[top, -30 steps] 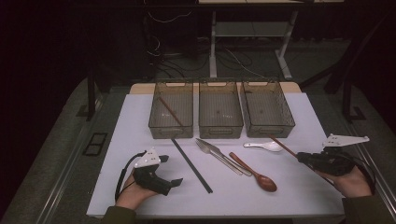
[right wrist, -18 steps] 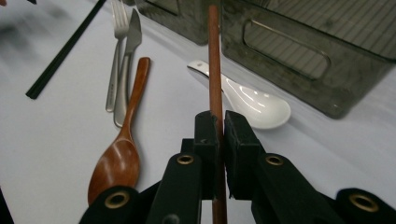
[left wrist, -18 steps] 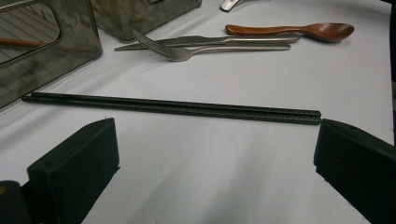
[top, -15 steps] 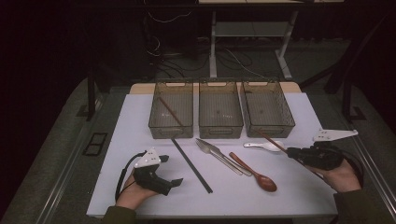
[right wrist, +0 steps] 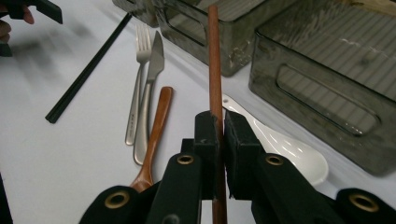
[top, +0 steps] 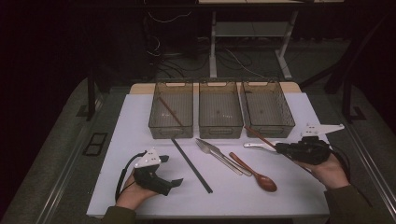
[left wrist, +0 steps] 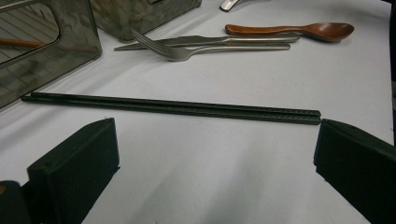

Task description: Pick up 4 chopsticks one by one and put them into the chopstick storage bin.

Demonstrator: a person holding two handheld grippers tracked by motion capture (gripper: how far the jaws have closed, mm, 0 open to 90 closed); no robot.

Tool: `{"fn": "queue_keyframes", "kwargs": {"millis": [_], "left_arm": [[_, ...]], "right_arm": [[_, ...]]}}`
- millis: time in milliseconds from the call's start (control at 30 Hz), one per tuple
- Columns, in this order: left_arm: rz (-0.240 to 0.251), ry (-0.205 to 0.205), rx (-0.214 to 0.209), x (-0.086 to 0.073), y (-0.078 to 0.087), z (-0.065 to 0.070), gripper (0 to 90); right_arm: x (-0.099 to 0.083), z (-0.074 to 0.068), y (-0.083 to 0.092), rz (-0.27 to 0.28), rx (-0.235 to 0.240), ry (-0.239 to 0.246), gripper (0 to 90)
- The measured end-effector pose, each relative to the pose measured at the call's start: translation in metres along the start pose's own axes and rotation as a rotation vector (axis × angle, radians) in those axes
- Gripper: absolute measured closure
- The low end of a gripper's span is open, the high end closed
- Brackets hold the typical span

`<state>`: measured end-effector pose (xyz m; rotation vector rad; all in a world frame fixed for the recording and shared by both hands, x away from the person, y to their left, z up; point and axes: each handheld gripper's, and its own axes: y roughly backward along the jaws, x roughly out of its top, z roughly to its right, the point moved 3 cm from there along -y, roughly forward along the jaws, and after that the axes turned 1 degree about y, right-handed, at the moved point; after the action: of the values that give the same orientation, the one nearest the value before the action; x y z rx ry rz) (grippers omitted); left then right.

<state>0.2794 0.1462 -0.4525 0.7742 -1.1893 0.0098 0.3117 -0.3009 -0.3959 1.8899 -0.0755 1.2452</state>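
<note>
Brown chopstick [right wrist: 215, 60] sits clamped between the jaws of the right gripper [right wrist: 221, 135], pads pressed on it from both sides. It runs straight out ahead of the jaws, its far end pointing at the gap between the middle bin [top: 220, 108] and the right bin [top: 267, 108]. In the high view the chopstick [top: 259, 136] slants up-left from the right gripper [top: 280, 148], lifted off the counter [top: 140, 121], tip near the right bin's front wall.

Versus one second ago: right gripper has moved left, in from the counter's right edge towards the bins, and the chopstick with it. It now crosses above the white spoon [top: 256, 146]. Left gripper [top: 175, 183] has not moved.

Pose: right hand [top: 329, 170] cups the gripper from below, gripper held roughly level, grey plate on top. Left hand [top: 135, 192] holds its gripper low at the near left of the counter, jaws wide apart with nothing between them, aimed at the black chopsticks [left wrist: 173, 107] lying as a pair just beyond.

On the counter between the grippers: fork [top: 215, 152], knife [top: 229, 157], wooden spoon [top: 257, 173]. A second brown chopstick [top: 169, 112] lies in the left bin [top: 172, 108].

No readable writing or labels.
</note>
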Motion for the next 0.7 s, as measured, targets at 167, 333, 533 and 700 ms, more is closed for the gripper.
{"fn": "queue_keyframes", "kwargs": {"millis": [167, 333, 533, 700], "left_arm": [[0.002, 0.0, -0.001, 0.0, 0.0, 0.0, 0.0], [0.0, -0.002, -0.002, 0.0, 0.0, 0.0, 0.0], [-0.001, -0.005, -0.004, 0.001, 0.0, 0.001, 0.0], [0.001, -0.003, -0.004, 0.001, 0.0, 0.001, 0.0]], "right_arm": [[0.009, -0.005, -0.006, 0.007, 0.009, 0.017, 83.6], [0.016, -0.009, -0.012, 0.012, 0.019, 0.03, 83.6], [0.022, -0.012, -0.019, 0.006, 0.021, 0.034, 83.6], [0.029, -0.015, -0.025, 0.011, 0.027, 0.044, 83.6]]}}
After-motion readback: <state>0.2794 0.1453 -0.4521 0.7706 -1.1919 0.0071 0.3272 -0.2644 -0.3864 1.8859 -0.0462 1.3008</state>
